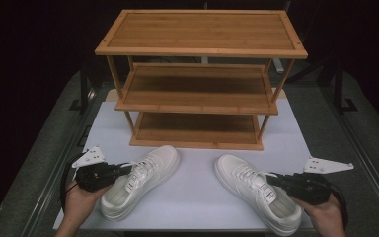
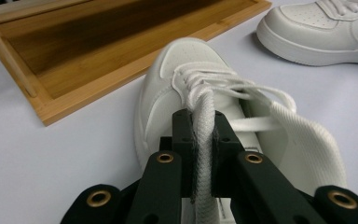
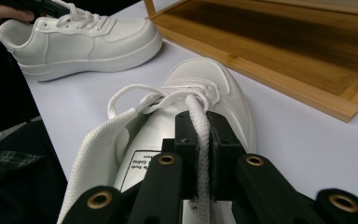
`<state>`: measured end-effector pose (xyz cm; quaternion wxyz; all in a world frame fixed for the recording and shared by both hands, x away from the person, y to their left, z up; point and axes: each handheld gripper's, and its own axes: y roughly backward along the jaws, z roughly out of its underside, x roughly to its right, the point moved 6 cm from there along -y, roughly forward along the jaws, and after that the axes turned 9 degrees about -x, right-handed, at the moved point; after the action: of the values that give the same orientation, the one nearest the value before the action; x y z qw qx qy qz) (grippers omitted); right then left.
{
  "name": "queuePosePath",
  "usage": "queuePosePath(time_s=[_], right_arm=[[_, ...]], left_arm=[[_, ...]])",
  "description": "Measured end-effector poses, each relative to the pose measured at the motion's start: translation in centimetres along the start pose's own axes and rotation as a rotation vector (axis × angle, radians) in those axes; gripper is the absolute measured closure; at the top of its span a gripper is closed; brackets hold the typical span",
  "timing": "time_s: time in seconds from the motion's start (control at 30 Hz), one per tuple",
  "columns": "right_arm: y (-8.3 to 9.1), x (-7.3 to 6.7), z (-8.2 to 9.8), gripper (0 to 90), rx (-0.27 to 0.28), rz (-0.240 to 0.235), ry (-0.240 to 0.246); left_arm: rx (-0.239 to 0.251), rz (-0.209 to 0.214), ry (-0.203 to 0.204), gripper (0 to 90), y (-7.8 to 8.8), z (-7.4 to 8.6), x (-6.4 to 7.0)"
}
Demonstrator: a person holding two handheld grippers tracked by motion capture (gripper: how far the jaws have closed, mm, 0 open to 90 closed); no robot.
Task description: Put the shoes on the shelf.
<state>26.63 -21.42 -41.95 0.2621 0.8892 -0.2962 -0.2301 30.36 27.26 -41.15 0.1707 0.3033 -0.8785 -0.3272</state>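
High view: glossy white sneakers (image 1: 140, 180), slatted bamboo rack (image 1: 200, 79).

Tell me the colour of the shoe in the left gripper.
White all over, laces too; the left shoe shows best in the left gripper view.

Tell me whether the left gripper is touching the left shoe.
Touching. In the left gripper view, the left gripper has its black fingers shut on the tongue edge of the left shoe, with no gap between them.

left tool (image 2: 203, 140): jaws clamped | right tool (image 3: 201, 140): jaws clamped
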Motion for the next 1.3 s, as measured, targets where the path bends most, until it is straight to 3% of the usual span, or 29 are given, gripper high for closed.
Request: queuePosePath(time_s=[0.27,0.53,0.9,1.3], right_arm=[[1.6,-0.1,-1.7,84.2,0.060,-0.030,0.011],[2.9,-0.3,-4.7,84.2,0.086,-0.038,0.056],[5.6,-0.7,-9.7,84.2,0.145,-0.070,0.111],[7.5,-0.5,-14.0,84.4,0.190,-0.074,0.121]], left_arm=[[0.059,0.047,-0.004,84.3,1.7,-1.6,0.5],[0.089,0.104,-0.043,84.2,3.3,-4.8,0.9],[0.118,0.111,-0.090,84.2,5.9,-9.8,1.2],[0.149,0.116,-0.122,84.4,7.6,-14.0,1.3]])
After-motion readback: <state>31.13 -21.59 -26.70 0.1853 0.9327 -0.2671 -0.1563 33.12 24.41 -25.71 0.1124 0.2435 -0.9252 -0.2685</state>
